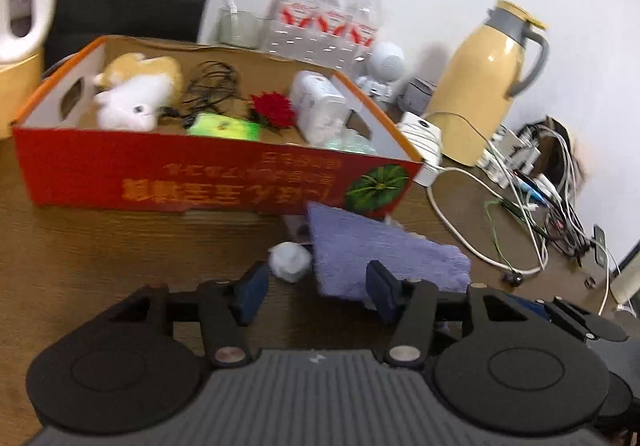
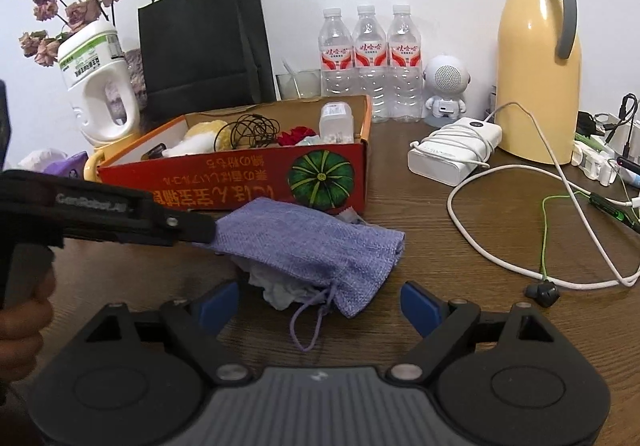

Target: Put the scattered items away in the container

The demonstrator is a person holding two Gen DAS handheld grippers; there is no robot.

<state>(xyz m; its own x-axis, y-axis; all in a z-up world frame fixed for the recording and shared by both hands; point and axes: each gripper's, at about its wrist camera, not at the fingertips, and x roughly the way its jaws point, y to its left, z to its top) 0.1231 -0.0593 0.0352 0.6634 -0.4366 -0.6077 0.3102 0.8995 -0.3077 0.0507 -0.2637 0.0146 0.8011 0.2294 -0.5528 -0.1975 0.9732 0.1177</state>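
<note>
Risk first: limp purple pouch (image 2: 304,242) on the desk (image 2: 420,326), flat against the front wall of the red cardboard box (image 2: 224,185), mouth and drawstring (image 2: 308,322) turned toward the right tool (image 2: 320,306). Pinched by one corner only, likely to sag and tip whatever is inside out through the loose mouth. Likely also to leave the crumpled white tissue (image 1: 290,260) behind, since that sits at the pouch's underside; cannot tell whether tucked in or merely under it. Possible snagging of the drawstring loop on a finger. Crowding too: both tools aimed at the same small bundle, so a knock between them, or a shove against the light box, quite plausible. Lifted too low, pouch apt to catch on the box's front rim.

Left tool (image 1: 320,286): about half open, tips at the pouch's left edge, nothing pressed between the pads. Right tool: spread wide, empty, tissue and pouch mouth just ahead between the fingers.

Box already well stocked: white and yellow plush toy (image 1: 132,101) at the left end, coil of black cable (image 1: 212,81) behind, green packet (image 1: 222,125) near the front wall, red flower (image 1: 274,109) in the middle, white bottle (image 1: 316,101) at the right end, something pale green beneath it, too blurred to name. Free room mostly along the front and middle
</note>
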